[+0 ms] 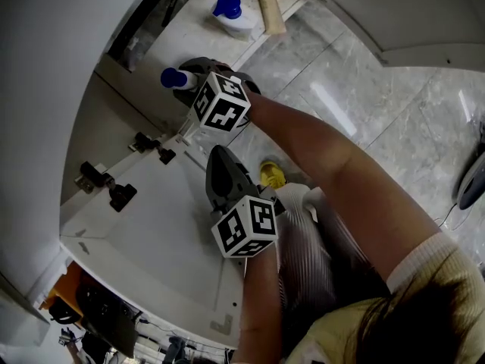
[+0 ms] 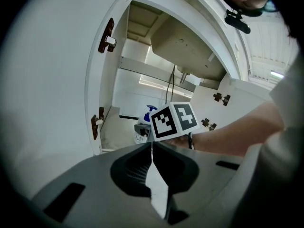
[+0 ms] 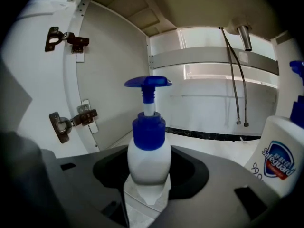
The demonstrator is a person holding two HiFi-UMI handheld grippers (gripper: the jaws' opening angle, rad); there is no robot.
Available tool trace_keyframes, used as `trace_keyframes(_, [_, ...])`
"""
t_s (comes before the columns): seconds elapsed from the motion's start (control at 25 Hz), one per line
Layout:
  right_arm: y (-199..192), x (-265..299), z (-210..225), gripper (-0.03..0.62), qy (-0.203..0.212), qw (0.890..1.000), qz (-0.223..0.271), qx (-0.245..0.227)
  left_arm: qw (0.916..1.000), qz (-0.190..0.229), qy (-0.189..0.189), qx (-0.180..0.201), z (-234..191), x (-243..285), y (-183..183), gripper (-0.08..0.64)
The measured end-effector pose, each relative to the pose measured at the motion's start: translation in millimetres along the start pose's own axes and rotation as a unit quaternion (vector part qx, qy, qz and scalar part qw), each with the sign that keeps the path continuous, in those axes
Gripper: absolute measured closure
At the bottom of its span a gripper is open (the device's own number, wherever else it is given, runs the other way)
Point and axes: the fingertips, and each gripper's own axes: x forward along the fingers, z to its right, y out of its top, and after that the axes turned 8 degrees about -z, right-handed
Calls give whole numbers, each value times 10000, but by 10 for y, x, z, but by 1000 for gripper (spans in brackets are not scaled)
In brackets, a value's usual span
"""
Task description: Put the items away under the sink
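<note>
A white pump bottle with a blue pump head (image 3: 148,148) stands upright between the jaws of my right gripper (image 3: 147,179), which is shut on its body just inside the open under-sink cabinet. From the head view only the bottle's blue top (image 1: 173,76) shows ahead of the right gripper (image 1: 189,83). The same bottle (image 2: 147,120) shows in the left gripper view, behind the right gripper's marker cube. My left gripper (image 1: 217,154) hangs further back in front of the cabinet; its jaws (image 2: 152,145) meet at the tips with nothing between them.
A second white bottle with a blue top and a printed label (image 3: 276,158) stands on the cabinet floor (image 3: 204,137) to the right, also in the head view (image 1: 232,14). Supply hoses (image 3: 237,80) hang at the back. The open door (image 1: 151,237) carries hinges (image 1: 115,194). A yellow object (image 1: 271,174) lies near the person's knee.
</note>
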Motion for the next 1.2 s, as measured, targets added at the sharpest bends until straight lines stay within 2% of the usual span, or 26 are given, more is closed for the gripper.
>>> trace_keyframes(0.16, [-71, -25, -99, 374, 88, 9990, -362, -252, 9999, -14, -23, -131, 59, -72, 52, 520])
trace_keyframes(0.28, [-60, -102, -117, 345, 62, 9988, -476, -105, 9999, -84, -70, -41, 125, -149, 96, 520])
trace_keyframes(0.44, [-65, -314, -134, 344, 108, 9984, -518, 192, 9998, -199, -34, -48, 173, -253, 172, 520])
trace_keyframes(0.8, [-167, -921, -180, 344, 175, 9938, -952, 552, 9983, -553, -185, -32, 449, -475, 363, 520])
trace_keyframes(1.2, [176, -1660, -203, 351, 228, 9910, -979, 879, 9957, -865, -315, 9, 775, -829, 675, 520])
